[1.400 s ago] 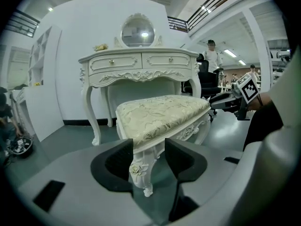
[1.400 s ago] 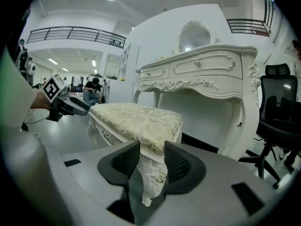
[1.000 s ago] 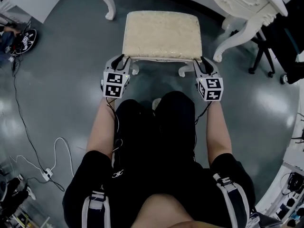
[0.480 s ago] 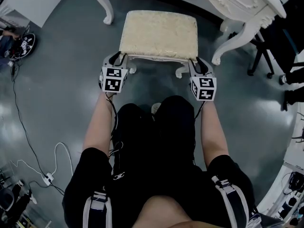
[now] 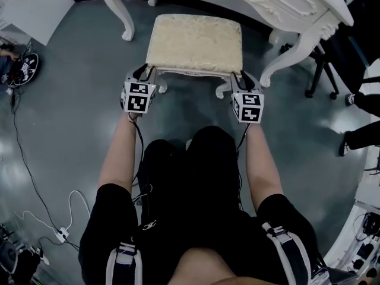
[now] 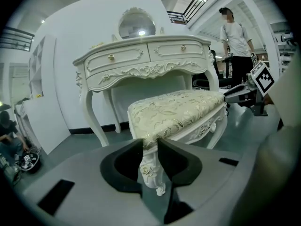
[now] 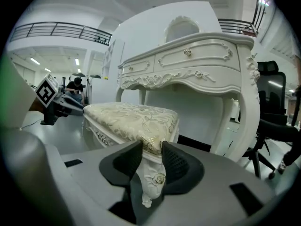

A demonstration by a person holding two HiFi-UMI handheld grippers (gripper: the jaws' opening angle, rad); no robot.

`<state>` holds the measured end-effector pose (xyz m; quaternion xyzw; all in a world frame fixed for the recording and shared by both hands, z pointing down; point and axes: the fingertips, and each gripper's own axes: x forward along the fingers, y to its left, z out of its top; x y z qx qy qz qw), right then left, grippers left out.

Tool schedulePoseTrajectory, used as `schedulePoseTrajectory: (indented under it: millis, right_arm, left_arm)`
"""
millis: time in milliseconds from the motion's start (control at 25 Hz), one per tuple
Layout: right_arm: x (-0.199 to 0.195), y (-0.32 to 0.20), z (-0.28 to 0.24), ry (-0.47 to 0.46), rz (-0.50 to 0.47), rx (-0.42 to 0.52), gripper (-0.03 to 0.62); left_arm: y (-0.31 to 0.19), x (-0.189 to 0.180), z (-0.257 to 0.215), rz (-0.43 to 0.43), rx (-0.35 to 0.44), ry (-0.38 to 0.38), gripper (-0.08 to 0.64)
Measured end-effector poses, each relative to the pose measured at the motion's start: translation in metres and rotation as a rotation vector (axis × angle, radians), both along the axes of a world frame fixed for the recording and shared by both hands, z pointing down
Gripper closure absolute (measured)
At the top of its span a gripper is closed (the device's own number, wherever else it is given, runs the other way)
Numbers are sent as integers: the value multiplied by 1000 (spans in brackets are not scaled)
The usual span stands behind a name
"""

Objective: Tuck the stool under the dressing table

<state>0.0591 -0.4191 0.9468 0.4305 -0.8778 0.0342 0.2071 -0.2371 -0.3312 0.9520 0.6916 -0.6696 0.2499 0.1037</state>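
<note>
1. The dressing table [image 5: 285, 5] spans the top of the head view; aim for the gap between its curved front legs, at upper left and upper right
2. The stool [image 5: 196, 43] sits upper centre, its far edge about level with the table's front; it looks only partly in, so push it straight and evenly
3. The left gripper [image 5: 147, 73] is clamped on the stool's near left leg [image 6: 151, 173], the right gripper [image 5: 238, 77] on its near right leg [image 7: 153, 178]; hold both firm, or the stool may skew toward a table leg
</note>
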Motion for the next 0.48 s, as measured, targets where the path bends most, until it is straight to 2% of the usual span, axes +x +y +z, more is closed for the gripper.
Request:
schedulePoseTrajectory:
  millis: [160, 480]
  right_arm:
    - [-7, -21, -1, -2, 7, -1, 442]
    - [-15, -81, -3, 0, 50, 3, 442]
  left_arm:
    - [-33, -11, 0, -5, -9, 9, 446]
    - [-95, -19, -3, 40, 6, -16, 449]
